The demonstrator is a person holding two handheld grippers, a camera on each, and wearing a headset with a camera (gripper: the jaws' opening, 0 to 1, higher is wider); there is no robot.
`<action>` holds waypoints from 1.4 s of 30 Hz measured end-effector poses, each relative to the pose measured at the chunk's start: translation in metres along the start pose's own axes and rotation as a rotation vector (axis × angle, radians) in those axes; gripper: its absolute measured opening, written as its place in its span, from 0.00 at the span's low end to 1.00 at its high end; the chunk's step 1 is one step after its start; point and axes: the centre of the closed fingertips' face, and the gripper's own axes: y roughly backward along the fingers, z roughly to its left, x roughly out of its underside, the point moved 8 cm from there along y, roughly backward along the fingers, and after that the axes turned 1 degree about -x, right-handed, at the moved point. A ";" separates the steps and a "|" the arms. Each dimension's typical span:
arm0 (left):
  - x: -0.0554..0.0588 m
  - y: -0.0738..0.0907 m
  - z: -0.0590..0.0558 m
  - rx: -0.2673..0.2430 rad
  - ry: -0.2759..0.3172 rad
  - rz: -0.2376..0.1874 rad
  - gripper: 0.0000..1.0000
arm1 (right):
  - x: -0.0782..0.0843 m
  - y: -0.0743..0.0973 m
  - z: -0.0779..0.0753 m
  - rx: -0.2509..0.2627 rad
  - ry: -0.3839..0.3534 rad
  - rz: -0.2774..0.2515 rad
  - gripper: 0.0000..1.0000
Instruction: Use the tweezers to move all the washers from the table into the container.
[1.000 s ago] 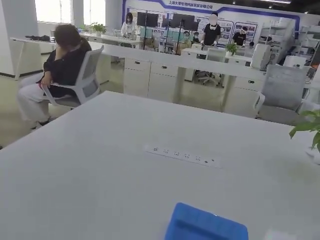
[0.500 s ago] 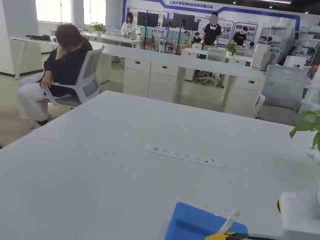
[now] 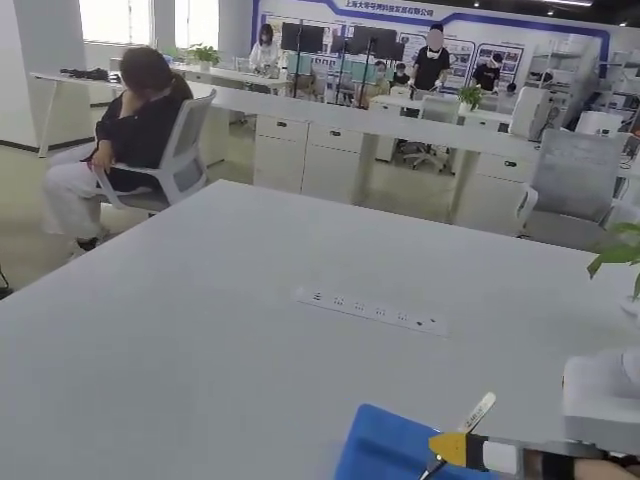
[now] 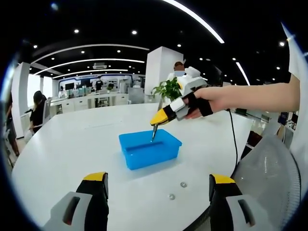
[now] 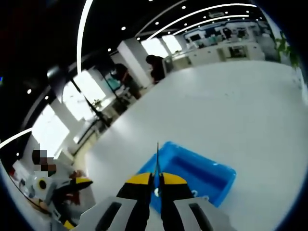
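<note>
Currently the right gripper [image 5: 156, 179] is pinching the tweezers [image 5: 157, 161] between jaws pressed nearly together, and the thin tips are pointing out over the blue container [image 5: 195, 175]. In the left gripper view, a hand is holding the right gripper [image 4: 160, 118] above the container [image 4: 149, 150], with the tweezers [image 4: 153, 133] pointing down into it, tips just inside the rim. Whether the tips are carrying a washer is too small to tell. The left gripper [image 4: 159, 179] is hovering over the white table [image 4: 72, 144] with its yellow-tipped jaws spread wide, gripping nothing. Two washers [image 4: 183, 184] are lying on the table between the container and the left gripper, near each other and apart from the container. In the head view the container [image 3: 385, 445] is sitting at the near table edge, with a power strip [image 3: 370, 308] farther back.
</note>
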 end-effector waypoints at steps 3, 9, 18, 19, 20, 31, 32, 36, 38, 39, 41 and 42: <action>0.000 0.000 0.000 0.001 0.000 0.003 0.88 | -0.001 -0.007 -0.005 0.016 0.008 0.009 0.03; 0.001 0.000 0.000 0.002 -0.001 0.015 0.87 | 0.001 -0.021 -0.021 0.080 0.073 0.039 0.03; 0.003 -0.002 0.000 0.005 -0.001 0.030 0.87 | 0.004 -0.035 -0.031 0.111 0.205 0.085 0.03; 0.003 -0.002 0.000 0.007 0.000 0.029 0.87 | 0.004 -0.037 -0.032 0.116 0.228 0.093 0.03; 0.003 -0.002 -0.001 0.008 -0.001 0.029 0.87 | 0.005 -0.038 -0.033 0.115 0.261 0.109 0.03; 0.003 -0.003 0.000 0.006 0.000 0.032 0.87 | 0.012 -0.043 -0.023 0.093 0.433 0.158 0.04; 0.003 -0.003 0.000 0.009 0.001 0.031 0.87 | 0.012 -0.044 -0.023 0.093 0.448 0.170 0.04; 0.004 -0.003 0.001 0.006 0.002 0.030 0.87 | 0.015 -0.042 -0.021 0.092 0.467 0.183 0.04; 0.004 -0.002 0.001 0.004 0.004 0.028 0.87 | 0.017 -0.039 -0.019 0.100 0.473 0.179 0.04; 0.004 -0.002 0.001 0.004 0.004 0.028 0.87 | 0.017 -0.038 -0.019 0.104 0.477 0.174 0.04; 0.004 -0.002 0.001 0.005 0.003 0.028 0.87 | 0.016 -0.034 -0.020 0.111 0.478 0.162 0.05; 0.004 -0.002 0.001 0.005 0.002 0.028 0.87 | 0.016 -0.032 -0.019 0.114 0.477 0.156 0.05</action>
